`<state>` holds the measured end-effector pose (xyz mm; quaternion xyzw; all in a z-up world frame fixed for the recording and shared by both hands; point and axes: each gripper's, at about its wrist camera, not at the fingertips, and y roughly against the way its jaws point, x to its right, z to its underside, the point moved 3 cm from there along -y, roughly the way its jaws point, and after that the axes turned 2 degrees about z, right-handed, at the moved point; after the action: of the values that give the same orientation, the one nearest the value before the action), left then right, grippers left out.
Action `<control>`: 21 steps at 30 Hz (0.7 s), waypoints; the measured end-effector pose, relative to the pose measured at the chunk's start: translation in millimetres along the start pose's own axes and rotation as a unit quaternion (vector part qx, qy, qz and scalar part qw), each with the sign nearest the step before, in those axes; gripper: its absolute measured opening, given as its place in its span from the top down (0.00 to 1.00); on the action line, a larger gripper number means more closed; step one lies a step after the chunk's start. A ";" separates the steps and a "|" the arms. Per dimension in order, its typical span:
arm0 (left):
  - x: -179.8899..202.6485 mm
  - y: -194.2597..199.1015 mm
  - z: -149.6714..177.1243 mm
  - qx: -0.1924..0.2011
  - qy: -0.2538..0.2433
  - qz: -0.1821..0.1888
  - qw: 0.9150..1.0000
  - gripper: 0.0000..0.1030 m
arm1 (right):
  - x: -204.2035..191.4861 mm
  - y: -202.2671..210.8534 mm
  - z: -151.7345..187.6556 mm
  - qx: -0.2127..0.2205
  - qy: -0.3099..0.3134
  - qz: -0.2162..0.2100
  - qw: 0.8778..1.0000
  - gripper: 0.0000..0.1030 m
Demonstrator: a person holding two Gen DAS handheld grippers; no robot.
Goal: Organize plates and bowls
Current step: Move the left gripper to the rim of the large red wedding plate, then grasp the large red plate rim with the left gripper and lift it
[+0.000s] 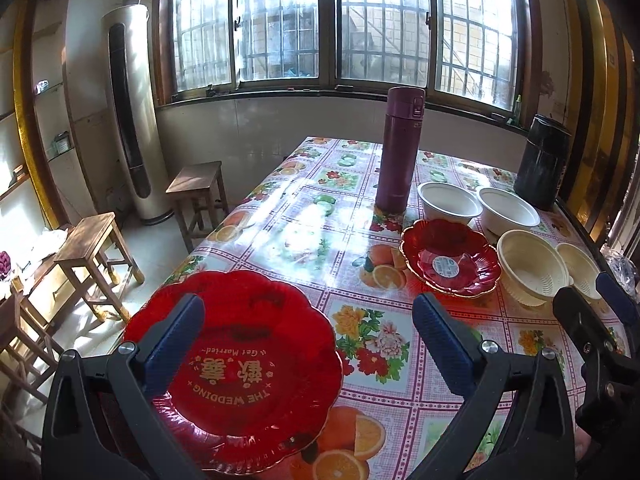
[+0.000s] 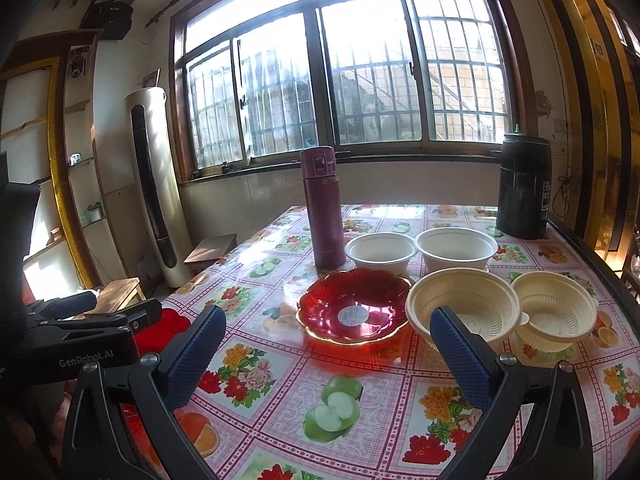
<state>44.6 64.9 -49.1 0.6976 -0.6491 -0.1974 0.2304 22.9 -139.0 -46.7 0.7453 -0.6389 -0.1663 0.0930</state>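
Both tongs gape empty: left tongs [image 1: 308, 320] over the glossy red plate [image 1: 236, 368], likely slippery; pinch its scalloped rim.

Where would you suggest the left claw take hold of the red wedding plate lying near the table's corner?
On the scalloped rim nearest the left claw, coming in low from the table's near edge. The red wedding plate lies flat and is too wide to span; its raised rim probably lets one finger slip beneath and one press on top.
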 end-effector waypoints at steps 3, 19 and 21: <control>-11.6 -0.9 -0.1 0.001 0.007 -0.011 1.000 0.00 | -12.0 -5.0 -1.9 -0.001 0.005 -0.012 1.000 0.00; -78.8 -17.2 18.7 -0.024 0.049 -0.067 0.996 0.00 | -87.5 -45.7 6.0 -0.036 0.048 -0.067 0.996 0.00; -88.3 -17.1 22.2 -0.025 0.052 -0.074 0.996 0.00 | -94.9 -50.1 9.8 -0.040 0.050 -0.071 0.995 0.00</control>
<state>38.7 152.4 -79.2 0.7466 -0.5780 -0.1938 0.2662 53.3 -36.6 -61.1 0.7920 -0.5715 -0.1609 0.1425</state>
